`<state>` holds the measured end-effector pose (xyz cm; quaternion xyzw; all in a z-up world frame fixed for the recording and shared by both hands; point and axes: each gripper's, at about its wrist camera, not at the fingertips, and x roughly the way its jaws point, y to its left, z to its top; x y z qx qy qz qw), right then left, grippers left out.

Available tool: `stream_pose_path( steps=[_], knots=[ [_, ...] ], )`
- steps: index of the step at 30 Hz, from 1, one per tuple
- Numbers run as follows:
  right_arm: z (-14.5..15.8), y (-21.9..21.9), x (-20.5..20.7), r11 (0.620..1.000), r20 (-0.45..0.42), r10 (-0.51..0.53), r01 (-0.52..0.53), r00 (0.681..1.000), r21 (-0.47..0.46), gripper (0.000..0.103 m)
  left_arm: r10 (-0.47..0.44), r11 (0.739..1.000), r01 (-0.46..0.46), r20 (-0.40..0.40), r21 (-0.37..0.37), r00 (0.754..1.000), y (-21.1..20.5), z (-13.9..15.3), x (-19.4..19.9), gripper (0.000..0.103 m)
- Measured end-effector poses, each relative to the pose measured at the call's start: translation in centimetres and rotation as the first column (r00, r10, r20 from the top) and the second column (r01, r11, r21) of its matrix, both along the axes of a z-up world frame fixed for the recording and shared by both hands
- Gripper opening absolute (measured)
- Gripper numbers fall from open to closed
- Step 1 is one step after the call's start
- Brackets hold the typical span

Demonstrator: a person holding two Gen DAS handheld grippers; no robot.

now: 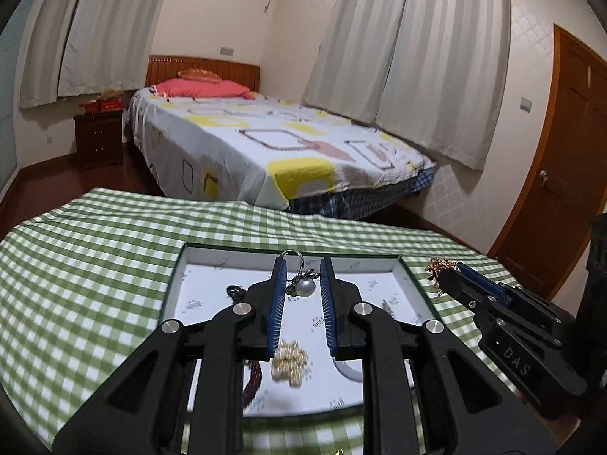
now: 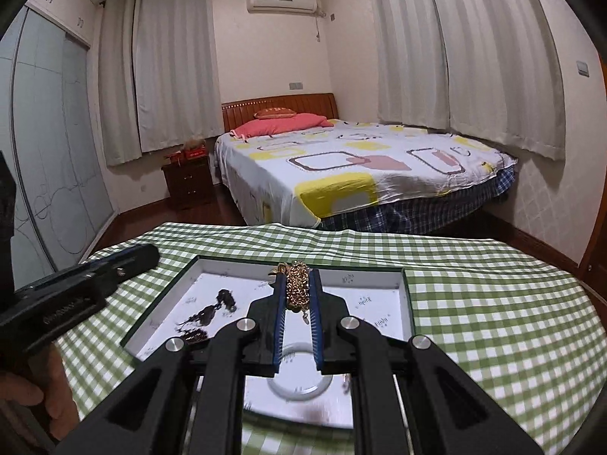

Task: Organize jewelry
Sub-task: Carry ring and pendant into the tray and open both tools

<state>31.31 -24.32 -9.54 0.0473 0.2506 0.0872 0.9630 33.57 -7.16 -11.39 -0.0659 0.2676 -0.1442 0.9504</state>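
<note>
In the left wrist view, the left gripper [image 1: 301, 265] is seen in the lower middle of the frame, held above a shallow white tray [image 1: 172, 284] that lies on a green checked tablecloth [image 1: 83, 265]; a pearl ring [image 1: 303, 284] is caught between the blue pads near their tips, its metal loop rising past the tips toward the tray's far wall, while a gap is left on the right between the pearl and the right pad, so the jaws are only partly closed around it; a pale bead bracelet [image 1: 290, 360] is seen lower in the frame, blurred, on the tray floor between the fingers, and a dark beaded piece [image 1: 252, 379] is glimpsed to its left behind the gripper's frame; at the right edge the right gripper [image 1: 447, 271] is seen from the side with a gold chain [image 1: 436, 269] bunched at its tip, just beyond the tray's right wall; in the right wrist view, the right gripper [image 2: 297, 269] is seen in the middle of the frame, its jaws closed tightly on the gold chain [image 2: 297, 284], which is packed between the blue pads and hangs over the tray [image 2: 406, 303]; dark beads [image 2: 212, 313] lie in the tray's left part; a pale bangle [image 2: 299, 383] is seen below, blurred; the left gripper [image 2: 150, 256] is seen side-on at the left edge, and its opening cannot be told from there.
</note>
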Motion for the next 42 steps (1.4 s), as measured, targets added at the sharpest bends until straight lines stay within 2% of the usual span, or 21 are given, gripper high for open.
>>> stream_pose_path(
  steps=[7, 14, 20, 26, 33, 37, 40, 42],
  knots=[
    [-4.0, -0.1, 4.4, 1.0, -0.094, -0.004, 0.005, 0.996, 0.005, 0.012, -0.01, 0.998, 0.016, -0.113, 0.055, 0.993, -2.0, -4.3, 4.9, 0.018],
    [-6.9, 0.0, 7.0, 1.0, -0.205, -0.008, 0.004, 0.979, -0.019, 0.012, -0.002, 0.998, 0.018, -0.24, 0.065, 0.971, -2.5, -7.4, 7.9, 0.018],
    [-8.1, 0.3, 8.0, 0.999, -0.279, -0.008, -0.002, 0.96, -0.036, 0.012, -0.001, 0.993, 0.033, -0.281, 0.11, 0.96, -3.2, -8.5, 8.8, 0.018],
    [-8.6, 0.6, 8.2, 0.999, -0.307, -0.009, -0.006, 0.952, -0.049, 0.012, 0.003, 0.992, 0.036, -0.318, 0.117, 0.948, -3.3, -9.3, 9.1, 0.018],
    [-8.9, 0.6, 8.7, 0.999, -0.334, -0.003, -0.014, 0.942, -0.05, 0.013, 0.008, 0.992, 0.034, -0.321, 0.125, 0.947, -3.4, -9.3, 9.3, 0.018],
    [-8.9, 0.6, 8.6, 0.999, -0.329, -0.009, -0.008, 0.944, -0.051, 0.024, 0.008, 0.991, 0.034, -0.319, 0.126, 0.948, -3.4, -9.3, 9.3, 0.02],
    [-8.8, 0.6, 8.5, 0.999, -0.32, -0.012, -0.005, 0.947, -0.054, 0.028, 0.009, 0.992, 0.032, -0.318, 0.124, 0.948, -3.4, -9.3, 9.2, 0.021],
    [-8.6, 0.6, 8.4, 0.998, -0.313, -0.017, -0.001, 0.95, -0.056, 0.031, 0.011, 0.992, 0.029, -0.314, 0.121, 0.949, -3.3, -9.2, 9.1, 0.03]
  ],
)
